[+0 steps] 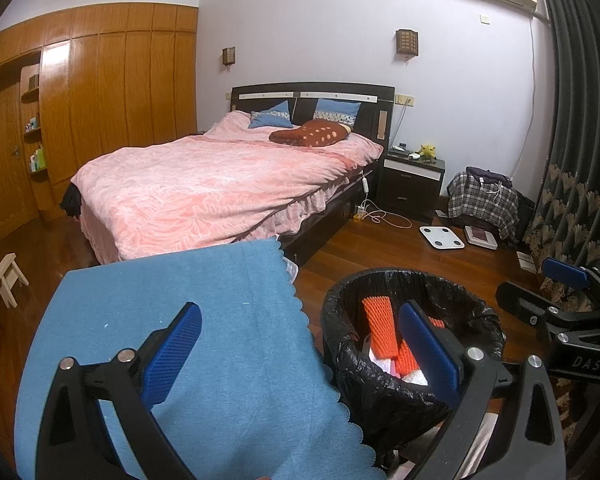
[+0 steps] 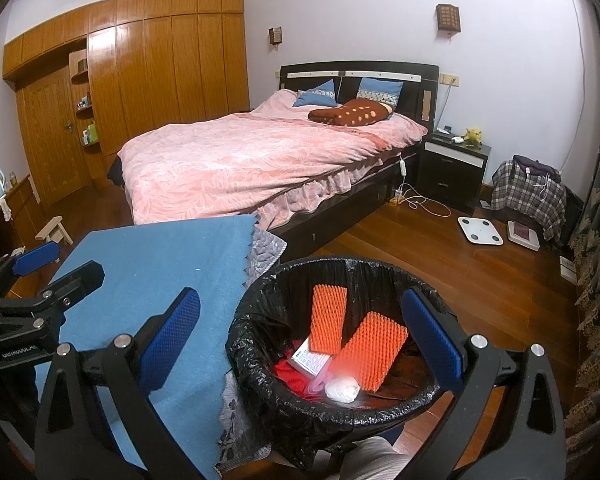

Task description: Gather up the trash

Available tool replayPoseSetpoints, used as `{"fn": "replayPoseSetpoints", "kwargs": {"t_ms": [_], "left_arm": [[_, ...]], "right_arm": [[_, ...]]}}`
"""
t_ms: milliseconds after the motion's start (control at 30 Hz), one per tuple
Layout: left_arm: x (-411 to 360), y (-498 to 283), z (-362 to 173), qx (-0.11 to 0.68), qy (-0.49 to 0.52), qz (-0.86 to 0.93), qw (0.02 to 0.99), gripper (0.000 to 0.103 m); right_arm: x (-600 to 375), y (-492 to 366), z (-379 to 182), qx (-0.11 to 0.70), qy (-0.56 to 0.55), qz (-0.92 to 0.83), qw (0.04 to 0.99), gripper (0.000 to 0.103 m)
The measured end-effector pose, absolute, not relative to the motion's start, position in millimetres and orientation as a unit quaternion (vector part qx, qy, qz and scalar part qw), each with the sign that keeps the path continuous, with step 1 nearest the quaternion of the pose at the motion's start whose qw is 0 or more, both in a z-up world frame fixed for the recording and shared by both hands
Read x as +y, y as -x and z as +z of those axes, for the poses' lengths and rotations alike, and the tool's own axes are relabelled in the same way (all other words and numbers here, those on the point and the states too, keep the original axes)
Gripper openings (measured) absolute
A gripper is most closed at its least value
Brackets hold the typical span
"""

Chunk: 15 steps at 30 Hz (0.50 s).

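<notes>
A round bin with a black bag liner (image 2: 260, 360) stands on the wood floor beside a table under a blue cloth (image 2: 160, 272). In the bin lie two orange foam nets (image 2: 374, 354), a small printed carton (image 2: 312, 360), a crumpled white tissue (image 2: 342, 390) and something red. My right gripper (image 2: 300, 340) is open and empty above the bin's near rim. My left gripper (image 1: 296, 348) is open and empty, one finger over the blue cloth (image 1: 204, 320), the other over the bin (image 1: 352, 384). Each gripper shows at the edge of the other's view.
A bed with a pink cover (image 2: 260, 160) stands behind the table. A dark nightstand (image 2: 452, 168), white scale (image 2: 480, 230), cables and a plaid-covered pile (image 2: 528, 196) are at the right. A wooden wardrobe (image 2: 160, 72) and small stool (image 2: 54, 230) stand at the left. Curtains hang far right.
</notes>
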<state>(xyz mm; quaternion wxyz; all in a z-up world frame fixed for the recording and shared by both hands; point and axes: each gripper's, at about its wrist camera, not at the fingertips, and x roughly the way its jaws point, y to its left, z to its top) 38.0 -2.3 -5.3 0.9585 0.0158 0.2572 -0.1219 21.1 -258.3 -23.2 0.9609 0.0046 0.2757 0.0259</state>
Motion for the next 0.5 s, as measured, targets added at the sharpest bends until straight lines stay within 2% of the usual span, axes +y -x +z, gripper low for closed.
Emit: {"fn": "replayPoseSetpoints", "kwargs": {"t_ms": [500], "left_arm": [[-1.7, -35.4, -7.5, 0.257, -0.016, -0.124, 0.958, 0.097]], "right_arm": [[-257.6, -21.4, -22.6, 0.277, -0.004, 0.026, 0.961, 0.098]]}}
